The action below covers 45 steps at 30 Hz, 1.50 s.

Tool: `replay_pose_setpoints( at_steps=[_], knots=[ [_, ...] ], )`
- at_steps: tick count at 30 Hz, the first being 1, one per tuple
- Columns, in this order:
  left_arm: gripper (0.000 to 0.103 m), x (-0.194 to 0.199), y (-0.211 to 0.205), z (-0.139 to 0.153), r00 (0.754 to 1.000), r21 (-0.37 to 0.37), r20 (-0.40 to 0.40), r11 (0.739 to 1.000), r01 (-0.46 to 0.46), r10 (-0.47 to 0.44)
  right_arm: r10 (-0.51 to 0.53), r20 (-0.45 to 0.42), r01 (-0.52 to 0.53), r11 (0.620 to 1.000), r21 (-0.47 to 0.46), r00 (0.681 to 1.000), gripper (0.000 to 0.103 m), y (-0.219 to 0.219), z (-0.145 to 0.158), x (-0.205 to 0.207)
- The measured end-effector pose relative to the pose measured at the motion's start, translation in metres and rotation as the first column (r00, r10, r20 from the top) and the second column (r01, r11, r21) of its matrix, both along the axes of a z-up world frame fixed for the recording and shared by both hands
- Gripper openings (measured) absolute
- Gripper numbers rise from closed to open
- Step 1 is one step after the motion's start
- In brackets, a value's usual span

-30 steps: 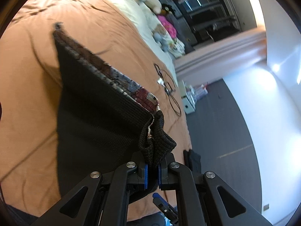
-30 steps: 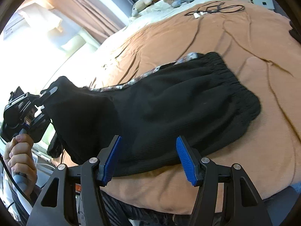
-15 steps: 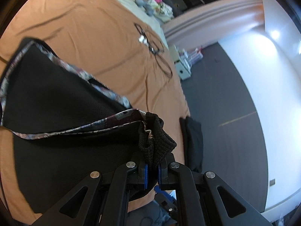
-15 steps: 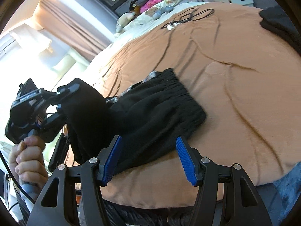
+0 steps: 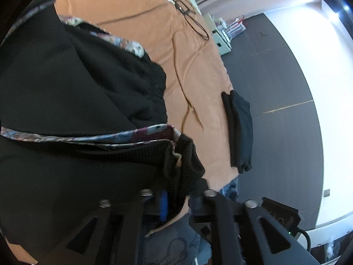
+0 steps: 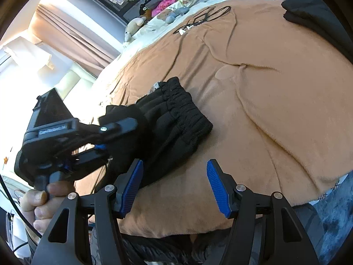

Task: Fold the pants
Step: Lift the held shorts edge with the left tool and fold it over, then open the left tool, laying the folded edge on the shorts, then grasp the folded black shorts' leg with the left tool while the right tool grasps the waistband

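The left gripper (image 5: 177, 201), held in a hand (image 6: 42, 201), has just been parting its jaws; a bunched corner of the pants (image 5: 72, 101) lies between the blue pads, which stand a narrow gap apart, though whether they press the cloth cannot be told. In the right wrist view the same tool (image 6: 103, 137) reaches over the pants (image 6: 176, 128). The right gripper (image 6: 175, 186) hangs with jaws moderately wide and nothing between them, over the blanket's near edge, just beside the pants.

The pants, black knit with a patterned inner band (image 5: 88, 138), lie doubled over on a tan blanket (image 6: 275, 92) covering a bed, the gathered waistband (image 6: 181, 101) on the side away from the left gripper. Beyond the pants on the blanket lies a coiled black cable (image 6: 205, 17). A second folded dark garment (image 5: 239, 132) sits at the blanket's edge, well apart from the pants. Farther than the cable, soft toys (image 6: 167, 6) crowd the head of the bed. Past the bed from the pants: dark grey floor (image 5: 275, 84), a white wall (image 5: 326, 88), a small white cabinet (image 5: 220, 42), and tan curtains (image 6: 72, 35) by a bright window.
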<state>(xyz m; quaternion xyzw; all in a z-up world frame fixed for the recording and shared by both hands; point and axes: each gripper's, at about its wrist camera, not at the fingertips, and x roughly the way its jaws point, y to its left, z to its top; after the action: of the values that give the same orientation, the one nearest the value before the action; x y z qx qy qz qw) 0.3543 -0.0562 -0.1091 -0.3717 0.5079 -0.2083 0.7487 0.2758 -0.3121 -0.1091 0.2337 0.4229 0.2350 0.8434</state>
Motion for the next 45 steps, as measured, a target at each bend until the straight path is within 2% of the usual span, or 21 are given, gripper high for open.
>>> replay_pose_setpoints(
  at_steps=[2, 5, 9, 15, 27, 37, 45],
  knots=[
    [0.060, -0.003, 0.003, 0.002, 1.000, -0.029, 0.010, 1.000, 0.009, -0.009, 0.005, 0.000, -0.005, 1.000, 0.001, 1.000, 0.058, 0.001, -0.001, 0.000],
    [0.085, -0.010, 0.012, 0.012, 0.999, -0.022, 0.043, 1.000, -0.001, 0.002, 0.016, -0.001, -0.016, 1.000, 0.012, 1.000, 0.058, 0.004, -0.003, -0.001],
    [0.087, -0.016, 0.033, 0.020, 0.998, -0.015, 0.058, 0.999, -0.036, 0.037, 0.041, 0.005, -0.041, 0.999, 0.001, 0.999, 0.061, 0.014, -0.004, 0.001],
    [0.088, -0.027, 0.082, 0.011, 0.992, 0.015, 0.031, 0.992, -0.125, 0.124, 0.040, 0.001, -0.039, 0.998, -0.048, 0.999, 0.063, 0.026, -0.010, 0.005],
    [0.088, -0.047, 0.170, -0.006, 0.960, 0.073, 0.001, 0.958, -0.279, 0.279, 0.053, 0.000, -0.052, 0.993, -0.103, 0.999, 0.062, 0.054, -0.015, 0.015],
    [0.086, -0.034, 0.200, -0.014, 0.943, 0.220, 0.036, 0.918, -0.329, 0.330, 0.035, 0.010, -0.033, 0.991, -0.126, 0.999, 0.062, 0.057, -0.019, 0.021],
    [0.084, -0.009, 0.200, -0.023, 0.964, 0.370, 0.083, 0.891, -0.264, 0.252, 0.021, 0.021, -0.017, 0.990, -0.141, 1.000, 0.062, 0.053, -0.020, 0.022]
  ],
)
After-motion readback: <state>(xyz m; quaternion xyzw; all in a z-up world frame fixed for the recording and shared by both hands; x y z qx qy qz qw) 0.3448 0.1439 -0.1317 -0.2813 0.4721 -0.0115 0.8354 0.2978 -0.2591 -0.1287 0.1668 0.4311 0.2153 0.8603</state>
